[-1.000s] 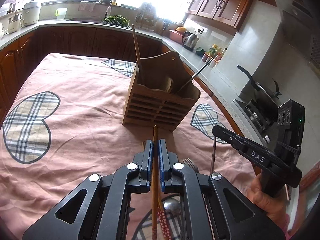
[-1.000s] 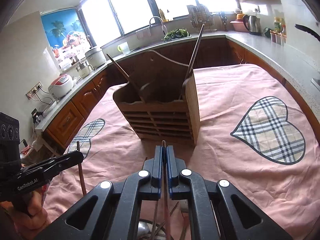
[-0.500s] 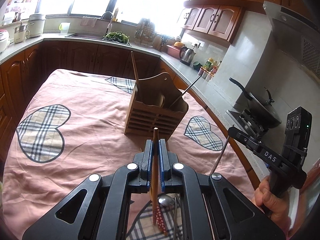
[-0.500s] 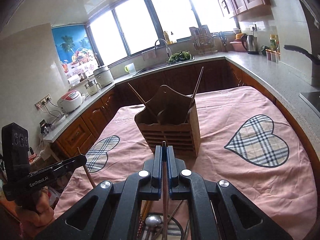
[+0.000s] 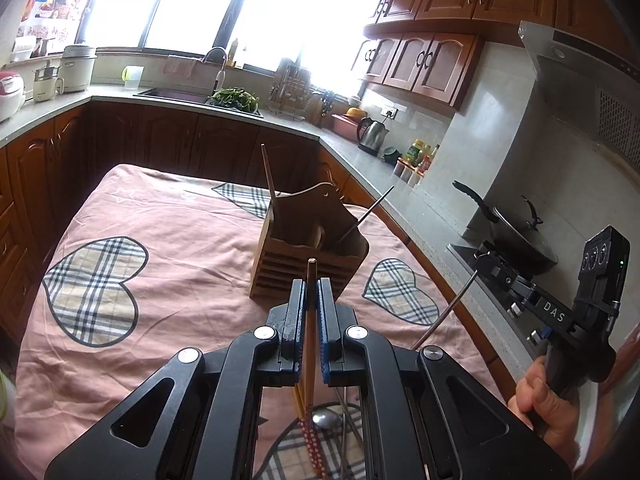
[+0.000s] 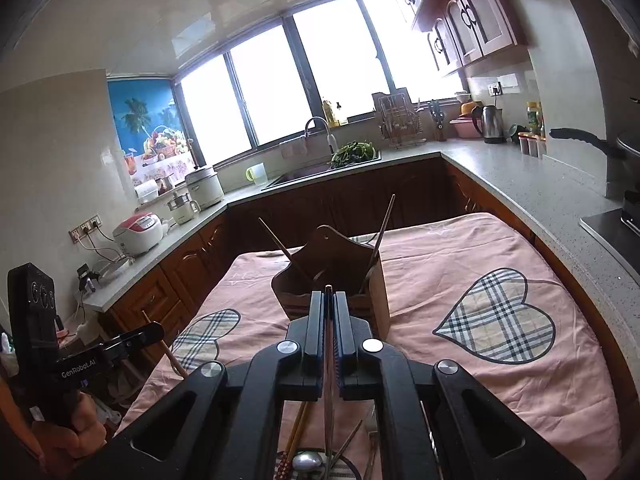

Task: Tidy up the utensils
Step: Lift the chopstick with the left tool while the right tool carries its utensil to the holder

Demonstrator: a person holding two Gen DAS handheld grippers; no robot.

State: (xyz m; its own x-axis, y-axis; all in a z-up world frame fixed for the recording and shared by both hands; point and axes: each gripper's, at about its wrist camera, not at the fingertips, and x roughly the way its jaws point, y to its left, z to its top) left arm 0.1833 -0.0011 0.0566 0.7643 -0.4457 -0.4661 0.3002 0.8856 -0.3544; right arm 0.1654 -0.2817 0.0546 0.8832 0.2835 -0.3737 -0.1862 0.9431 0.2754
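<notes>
Both tools have risen since the earlier frame, left tool (image 5: 311, 312) clamped on a wooden chopstick (image 5: 310, 344), right tool (image 6: 329, 332) clamped on a metal chopstick (image 6: 329, 400); carry step, next lower each tip-down into the wooden holder (image 5: 308, 252) ahead.

Two wrist fisheyes, each looking forward along its own gripper's fingers and tilted down.

Left wrist cam: sits behind the left gripper (image 5: 311, 316), faces across the pink cloth (image 5: 168, 280) toward the window wall and the stove-side counter; the right gripper (image 5: 486, 258) shows at its right edge.

Right wrist cam: sits behind the right gripper (image 6: 329, 328), faces the same window, pitched flatter, more ceiling in frame; the left gripper (image 6: 158, 330) shows at its lower left.

Shared: the wooden holder (image 5: 308, 256) (image 6: 340, 280) mid-frame at middle distance, cloth, sink, kettle. Heavy barrel distortion at the edges.
</notes>
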